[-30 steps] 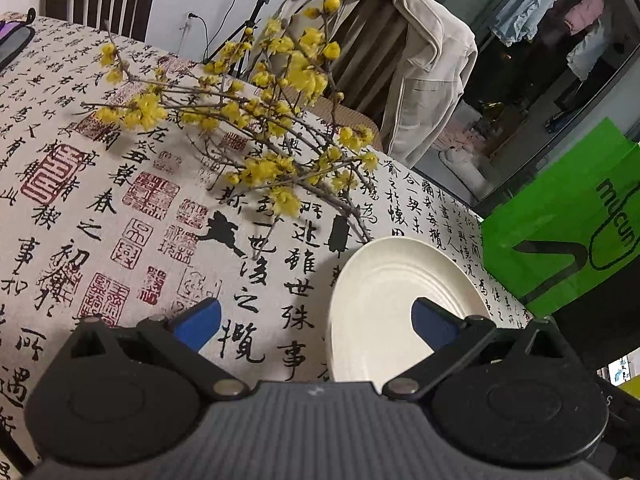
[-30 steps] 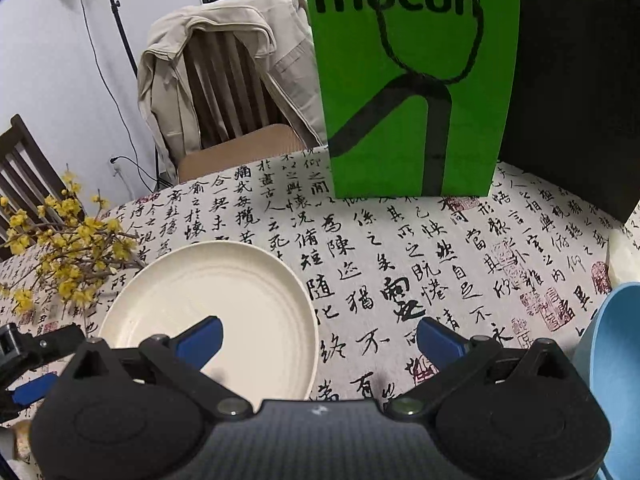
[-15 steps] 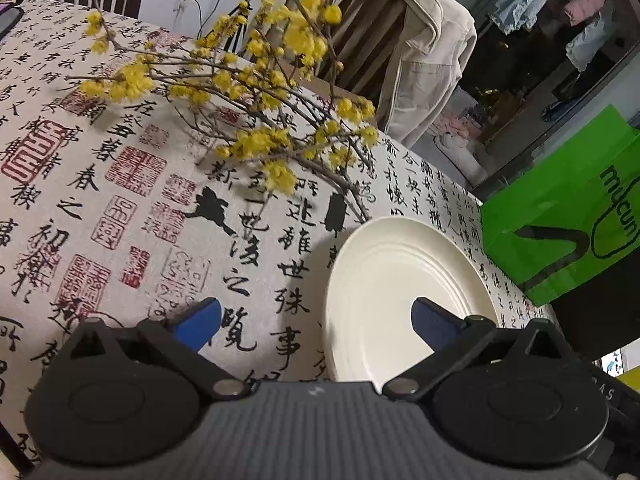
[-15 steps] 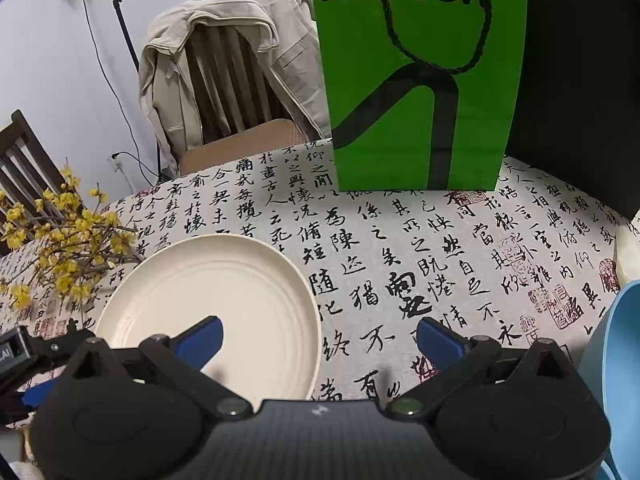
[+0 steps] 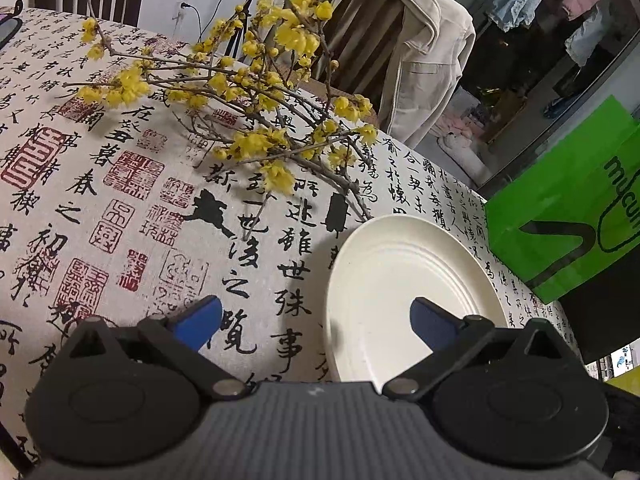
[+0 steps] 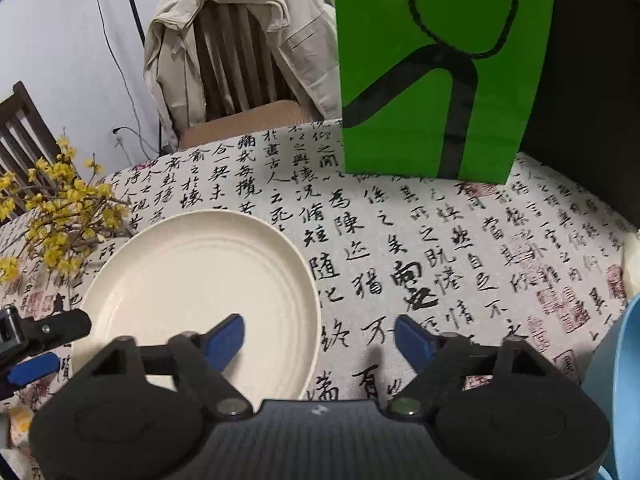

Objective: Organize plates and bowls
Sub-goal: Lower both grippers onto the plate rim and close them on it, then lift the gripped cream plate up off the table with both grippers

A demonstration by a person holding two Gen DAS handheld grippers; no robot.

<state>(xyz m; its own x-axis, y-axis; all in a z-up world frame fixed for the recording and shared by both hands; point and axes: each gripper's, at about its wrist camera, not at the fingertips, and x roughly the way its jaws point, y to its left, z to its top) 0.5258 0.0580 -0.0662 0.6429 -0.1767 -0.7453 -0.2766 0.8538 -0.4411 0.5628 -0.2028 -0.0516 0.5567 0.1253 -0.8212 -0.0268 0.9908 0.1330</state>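
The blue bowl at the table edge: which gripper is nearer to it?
Right. The right gripper has the blue bowl just beside it, past its outer finger. The left gripper is beyond the white plate.

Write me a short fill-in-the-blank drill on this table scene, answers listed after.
1. The round cream plate lies on a tablecloth printed with black ____.
2. The tall paper bag standing behind the plate is ____ in colour.
3. The branches lying beside the plate carry small ____ blossoms.
4. A beige jacket is draped over the back of a wooden ____.

Answers: calligraphy; green; yellow; chair
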